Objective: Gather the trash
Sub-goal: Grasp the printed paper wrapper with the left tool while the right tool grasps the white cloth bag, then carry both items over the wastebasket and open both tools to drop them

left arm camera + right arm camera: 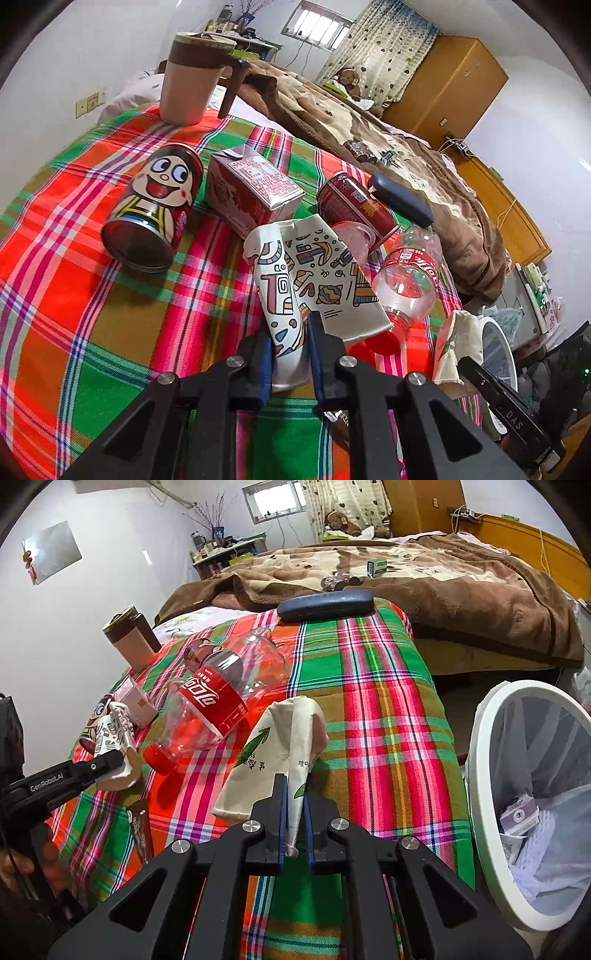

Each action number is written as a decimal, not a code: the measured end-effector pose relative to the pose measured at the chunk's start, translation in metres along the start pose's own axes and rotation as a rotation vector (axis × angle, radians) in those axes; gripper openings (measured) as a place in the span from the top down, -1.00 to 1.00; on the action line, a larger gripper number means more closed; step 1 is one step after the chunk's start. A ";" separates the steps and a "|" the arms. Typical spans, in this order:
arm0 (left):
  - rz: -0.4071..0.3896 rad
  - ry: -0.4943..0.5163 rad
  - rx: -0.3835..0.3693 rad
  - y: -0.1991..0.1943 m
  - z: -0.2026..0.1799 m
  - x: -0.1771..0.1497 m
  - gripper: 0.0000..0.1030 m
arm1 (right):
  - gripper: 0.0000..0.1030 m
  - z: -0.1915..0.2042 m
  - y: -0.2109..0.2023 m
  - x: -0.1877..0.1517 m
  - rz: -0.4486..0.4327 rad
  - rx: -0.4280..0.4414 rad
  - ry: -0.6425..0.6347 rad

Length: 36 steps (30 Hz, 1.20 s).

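My left gripper (290, 332) is shut on a crushed patterned paper cup (314, 280), seen small in the right wrist view (112, 734). My right gripper (294, 805) is shut on a crushed cream paper cup with green leaf print (273, 746), also visible in the left wrist view (456, 343). An empty cola bottle (207, 705) with a red cap lies between them on the plaid cloth (388, 720). A cartoon-face can (155, 206), a red milk carton (251, 188), a red can (351, 203) and a clear plastic cup (354, 236) lie beyond.
A white-rimmed trash bin (484, 775) lined with a bag, holding some trash, stands right of the table. A beige mug with brown lid (192, 81) and a dark glasses case (325, 605) sit at the cloth's far edge. A brown wrapper (140, 823) lies near me. A bed with a brown blanket (443, 576) is behind.
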<state>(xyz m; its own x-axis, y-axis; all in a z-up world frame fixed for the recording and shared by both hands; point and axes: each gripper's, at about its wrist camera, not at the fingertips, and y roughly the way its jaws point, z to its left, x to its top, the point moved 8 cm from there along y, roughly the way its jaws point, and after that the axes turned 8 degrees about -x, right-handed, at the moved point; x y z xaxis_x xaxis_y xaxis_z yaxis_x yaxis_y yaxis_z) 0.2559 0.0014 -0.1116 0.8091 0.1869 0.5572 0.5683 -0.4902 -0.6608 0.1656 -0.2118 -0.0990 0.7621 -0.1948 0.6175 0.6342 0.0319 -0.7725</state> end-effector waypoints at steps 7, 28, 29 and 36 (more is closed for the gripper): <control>-0.014 0.046 0.010 -0.018 -0.006 0.000 0.66 | 0.88 -0.002 -0.007 0.001 -0.017 0.000 0.000; -0.018 0.204 -0.046 -0.046 -0.078 -0.017 0.66 | 0.88 -0.025 -0.048 0.007 -0.105 0.004 0.044; -0.016 0.212 -0.052 -0.045 -0.084 -0.018 0.66 | 0.88 -0.027 -0.051 0.006 -0.110 0.002 0.048; 0.013 0.277 -0.089 -0.035 -0.125 -0.031 0.66 | 0.88 -0.051 -0.068 0.007 -0.141 -0.024 0.079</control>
<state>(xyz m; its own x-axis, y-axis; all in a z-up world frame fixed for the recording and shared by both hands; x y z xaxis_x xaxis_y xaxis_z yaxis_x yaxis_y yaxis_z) 0.1923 -0.0936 -0.0433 0.7376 -0.0529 0.6732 0.5333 -0.5658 -0.6288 0.1213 -0.2653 -0.0498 0.6523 -0.2718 0.7076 0.7303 -0.0245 -0.6826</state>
